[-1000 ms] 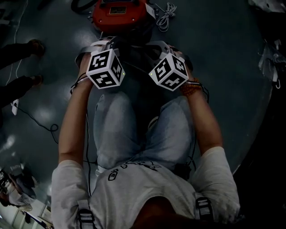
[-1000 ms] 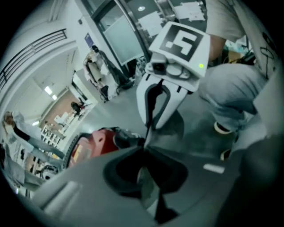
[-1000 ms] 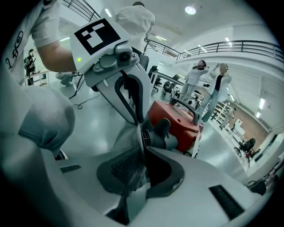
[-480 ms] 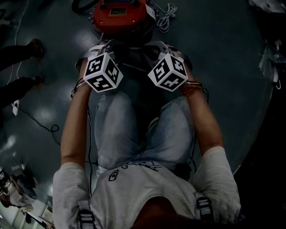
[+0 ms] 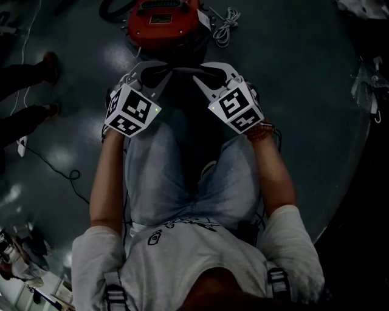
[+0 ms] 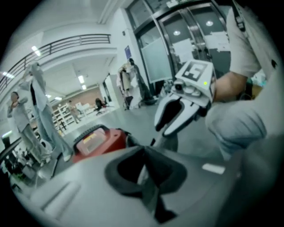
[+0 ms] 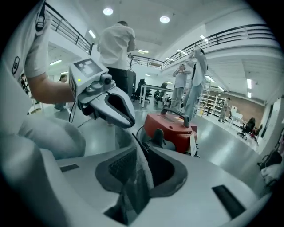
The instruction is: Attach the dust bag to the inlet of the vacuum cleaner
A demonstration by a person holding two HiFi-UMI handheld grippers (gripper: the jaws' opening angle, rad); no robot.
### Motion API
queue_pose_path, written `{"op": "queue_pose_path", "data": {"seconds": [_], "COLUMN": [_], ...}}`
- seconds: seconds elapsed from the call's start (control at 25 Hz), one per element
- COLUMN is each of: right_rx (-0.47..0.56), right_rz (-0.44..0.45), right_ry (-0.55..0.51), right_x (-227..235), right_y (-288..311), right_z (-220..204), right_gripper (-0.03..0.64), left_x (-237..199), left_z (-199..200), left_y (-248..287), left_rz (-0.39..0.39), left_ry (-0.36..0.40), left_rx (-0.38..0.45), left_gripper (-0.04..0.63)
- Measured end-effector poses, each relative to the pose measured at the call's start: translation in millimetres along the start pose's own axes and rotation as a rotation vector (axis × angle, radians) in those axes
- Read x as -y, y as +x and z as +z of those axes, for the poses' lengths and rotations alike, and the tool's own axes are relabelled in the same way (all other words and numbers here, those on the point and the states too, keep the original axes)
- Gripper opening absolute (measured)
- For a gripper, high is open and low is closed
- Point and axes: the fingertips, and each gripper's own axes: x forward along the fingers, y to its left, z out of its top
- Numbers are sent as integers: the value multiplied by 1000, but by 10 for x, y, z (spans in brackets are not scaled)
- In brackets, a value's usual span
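Observation:
The red vacuum cleaner (image 5: 163,21) stands on the floor ahead of the person's knees, and also shows in the gripper views (image 6: 95,142) (image 7: 171,126). Both grippers are raised just before it, their tips turned toward each other. My left gripper (image 5: 161,74) (image 6: 144,153) is shut on a thin edge of the grey dust bag (image 6: 148,177). My right gripper (image 5: 203,76) (image 7: 142,150) has just been opening. A fold of the dust bag (image 7: 137,181) still stands between its jaws, with a gap on one side. In the head view the bag is lost in the dark.
A coiled white cable (image 5: 223,24) lies to the right of the vacuum, and a black hose (image 5: 112,7) curls at its left. A bystander's shoes (image 5: 47,64) and a floor cable (image 5: 61,170) are at the left. A person (image 7: 115,48) stands beyond.
Both grippers have risen and rolled. Their marker cubes have swung outward, and the white jaws now show ahead of them, angled toward each other in front of the vacuum.

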Motion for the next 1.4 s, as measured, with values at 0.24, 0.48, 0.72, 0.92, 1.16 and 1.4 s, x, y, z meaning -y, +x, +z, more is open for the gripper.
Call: {"op": "queue_pose_path", "data": {"seconds": [0.24,0.48,0.72,0.92,1.16,1.4], "right_rx": [198,346,348,357,349,352], "right_rz": [-64,-182,-229,-233,-235,-242], "right_ry": [219,387,414,420,428,434], "right_x": [133,309,336,325,324,329], "right_y": [-209,-239,-206,-141,-92,-88], "right_z": [436,585,457,484,411,392], "right_gripper": [44,11,11,11,11,11], "left_x": [-128,-348,-221,-218,-233,-233], "left_z": [499,629,461,454,393,348], "left_y": [-65,-28,151,203,205,210], "left_rz": [146,281,274,286,286,290], "left_ry": [-218,-498,-515,-487,-505,-514], "left_rx": [187,344,322,307,302,289], "left_gripper": [3,3,3,3,3,3]}}
